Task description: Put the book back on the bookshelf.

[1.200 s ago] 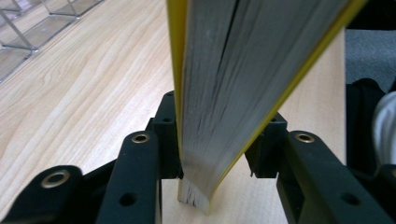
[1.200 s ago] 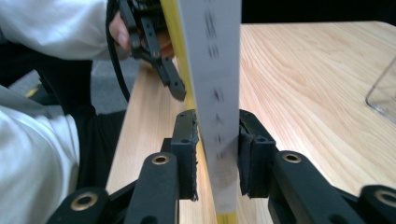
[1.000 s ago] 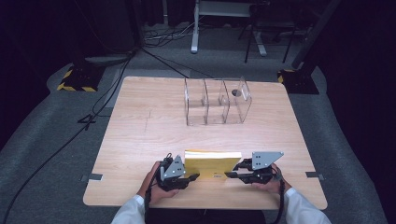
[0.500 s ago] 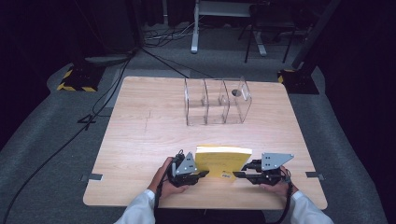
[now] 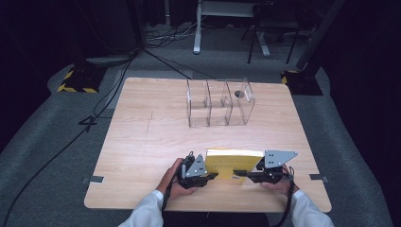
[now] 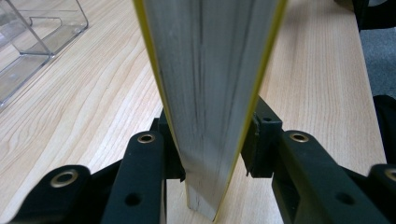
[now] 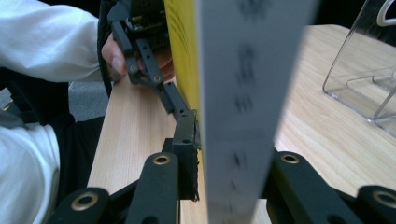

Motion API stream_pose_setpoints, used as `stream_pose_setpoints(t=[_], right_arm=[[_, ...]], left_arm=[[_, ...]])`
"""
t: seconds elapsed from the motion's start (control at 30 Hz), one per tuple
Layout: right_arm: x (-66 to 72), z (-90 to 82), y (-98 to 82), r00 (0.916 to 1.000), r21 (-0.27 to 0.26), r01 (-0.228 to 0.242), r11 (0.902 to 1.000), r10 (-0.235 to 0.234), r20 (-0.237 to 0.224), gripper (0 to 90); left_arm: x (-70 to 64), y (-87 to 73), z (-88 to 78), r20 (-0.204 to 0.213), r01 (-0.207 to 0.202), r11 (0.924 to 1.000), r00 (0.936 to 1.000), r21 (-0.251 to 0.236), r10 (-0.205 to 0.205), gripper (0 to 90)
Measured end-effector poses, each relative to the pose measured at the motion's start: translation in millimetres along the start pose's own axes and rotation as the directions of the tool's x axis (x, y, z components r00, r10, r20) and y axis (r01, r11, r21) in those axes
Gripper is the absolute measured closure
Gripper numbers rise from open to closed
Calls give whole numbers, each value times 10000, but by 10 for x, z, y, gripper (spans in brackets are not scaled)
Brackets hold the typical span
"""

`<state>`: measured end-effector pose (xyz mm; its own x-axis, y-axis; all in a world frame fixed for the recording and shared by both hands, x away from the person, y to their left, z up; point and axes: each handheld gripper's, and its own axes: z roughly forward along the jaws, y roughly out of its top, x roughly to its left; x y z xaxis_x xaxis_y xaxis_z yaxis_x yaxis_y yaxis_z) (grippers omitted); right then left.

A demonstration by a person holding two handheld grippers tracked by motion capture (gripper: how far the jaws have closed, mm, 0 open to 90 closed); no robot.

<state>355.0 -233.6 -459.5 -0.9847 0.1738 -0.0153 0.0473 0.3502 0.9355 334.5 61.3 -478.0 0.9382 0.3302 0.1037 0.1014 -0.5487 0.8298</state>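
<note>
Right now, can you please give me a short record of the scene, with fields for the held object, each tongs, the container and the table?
held object: yellow book, lifted at the near edge of the table, page edges facing the left gripper view
left tongs: shut on the book, one jaw on each cover
right tongs: shut on the book's other end
container: clear three-compartment organizer, standing farther back, apart from the book
table: light wooden table

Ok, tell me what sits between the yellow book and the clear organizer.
Nothing: in the high view only bare wooden table separates the yellow book from the clear organizer.
</note>
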Motion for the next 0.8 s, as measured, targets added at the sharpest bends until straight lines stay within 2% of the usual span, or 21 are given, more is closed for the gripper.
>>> stream_pose_setpoints(t=[0.23, 0.33, 0.37, 0.47, 0.7, 0.8], right_arm=[[15, 17, 16, 9999, -138, 45, 9999, -43, 133, 731], [21, 18, 20, 9997, -103, 137, 9999, -135, 191, 738], [28, 17, 20, 9997, -119, 188, 9998, -187, 130, 746], [52, 15, 21, 9995, -94, 228, 9997, -225, 241, 755], [70, -21, 11, 9977, -70, 256, 9996, -251, 632, 758], [44, -86, -14, 9952, -72, 115, 9999, -107, 972, 758]], left_arm=[[6, 2, 11, 7, 18, 10000, 10000, -30, -18, 653], [3, 5, 11, -191, 41, 10000, 9998, 39, -40, 635], [1, 5, 13, -255, 93, 9999, 9996, 89, -90, 576], [9, -2, -10, -438, 277, 9995, 9987, 129, -272, 500], [36, -82, -146, -829, 800, 9959, 9936, 422, -763, 394], [57, -146, -229, -1175, 1103, 9918, 9878, 643, -1023, 357]])
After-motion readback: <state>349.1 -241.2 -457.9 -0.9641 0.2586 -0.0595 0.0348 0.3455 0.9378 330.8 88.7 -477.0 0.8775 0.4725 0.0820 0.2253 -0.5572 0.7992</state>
